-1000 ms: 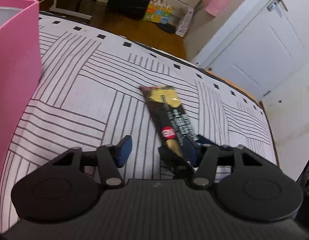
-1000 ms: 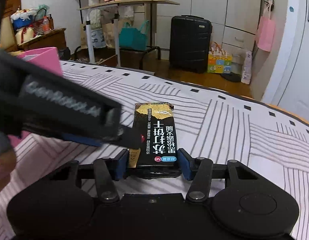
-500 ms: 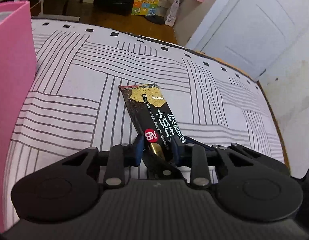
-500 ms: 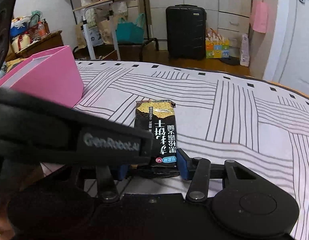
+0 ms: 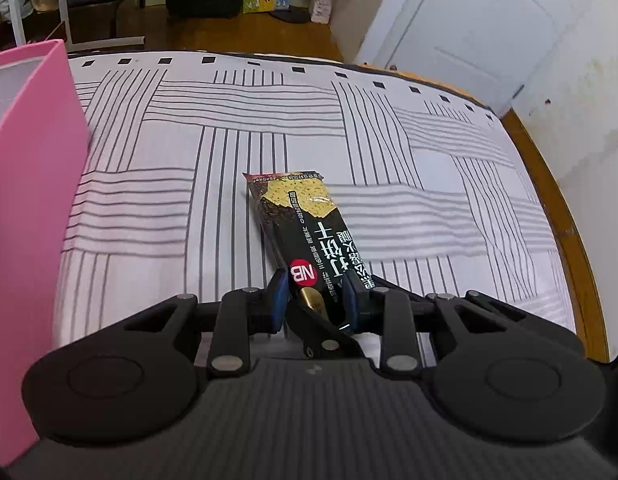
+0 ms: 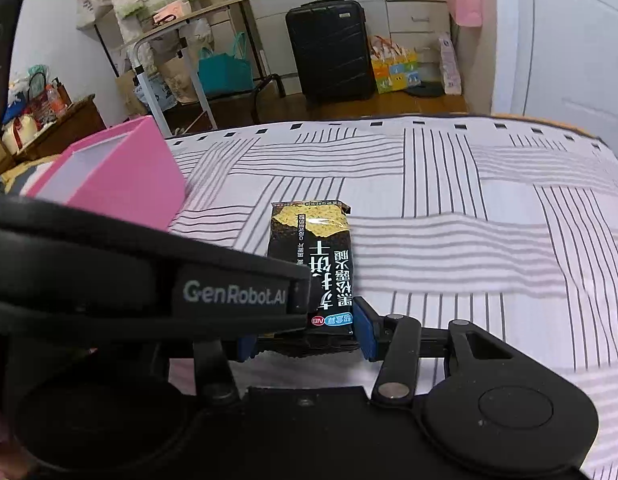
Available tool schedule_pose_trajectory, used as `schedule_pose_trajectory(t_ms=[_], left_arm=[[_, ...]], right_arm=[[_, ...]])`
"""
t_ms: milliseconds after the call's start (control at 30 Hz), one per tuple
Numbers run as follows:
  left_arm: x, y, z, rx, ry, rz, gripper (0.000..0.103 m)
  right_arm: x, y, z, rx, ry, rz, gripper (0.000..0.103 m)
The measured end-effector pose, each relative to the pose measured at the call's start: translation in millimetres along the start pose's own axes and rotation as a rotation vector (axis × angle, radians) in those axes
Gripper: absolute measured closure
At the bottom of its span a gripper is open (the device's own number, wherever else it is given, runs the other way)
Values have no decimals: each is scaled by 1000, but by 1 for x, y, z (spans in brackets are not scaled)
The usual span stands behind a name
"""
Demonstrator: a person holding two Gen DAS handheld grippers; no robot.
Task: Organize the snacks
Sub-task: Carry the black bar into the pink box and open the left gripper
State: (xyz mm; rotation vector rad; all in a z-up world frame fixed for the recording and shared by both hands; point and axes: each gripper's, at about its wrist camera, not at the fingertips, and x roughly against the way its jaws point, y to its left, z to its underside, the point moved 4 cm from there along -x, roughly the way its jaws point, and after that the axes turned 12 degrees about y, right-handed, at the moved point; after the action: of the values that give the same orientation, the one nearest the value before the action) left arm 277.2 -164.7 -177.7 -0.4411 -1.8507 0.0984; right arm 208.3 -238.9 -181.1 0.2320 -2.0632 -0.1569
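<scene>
Evidently both tools share one load: the left gripper [image 5: 315, 300] and the right gripper [image 6: 305, 338] each have their jaws drawn narrow on the near end of the long black-and-gold foil snack packet [image 5: 309, 236], the blue pads pressing its edges. Two grips on one slim packet probably keep it from drooping or twisting on its way to a container (the open pink cardboard box [image 6: 121, 176] at the left looks the likely home, though that is a guess).

From the left wrist view the packet's far end seems to lie on, or just above, the white bedspread with grey line pattern [image 5: 389, 140]; I cannot tell which. From the right wrist view the left gripper's black body crosses the packet's left side.

The wrapper is glossy, printed with white characters, a red round logo near the held end and a yellow cracker picture at the far end, its crimped seal slightly curled.
</scene>
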Motion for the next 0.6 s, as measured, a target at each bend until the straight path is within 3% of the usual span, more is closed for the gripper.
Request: schedule_pose_trajectory(t_ms=[367, 600], left_arm=[[67, -2, 42, -45, 44, -56, 76], [109, 0, 69, -53, 5, -43, 76]], right_arm=[[54, 45, 33, -8, -27, -37, 50], [90, 66, 46, 35, -65, -35, 50]])
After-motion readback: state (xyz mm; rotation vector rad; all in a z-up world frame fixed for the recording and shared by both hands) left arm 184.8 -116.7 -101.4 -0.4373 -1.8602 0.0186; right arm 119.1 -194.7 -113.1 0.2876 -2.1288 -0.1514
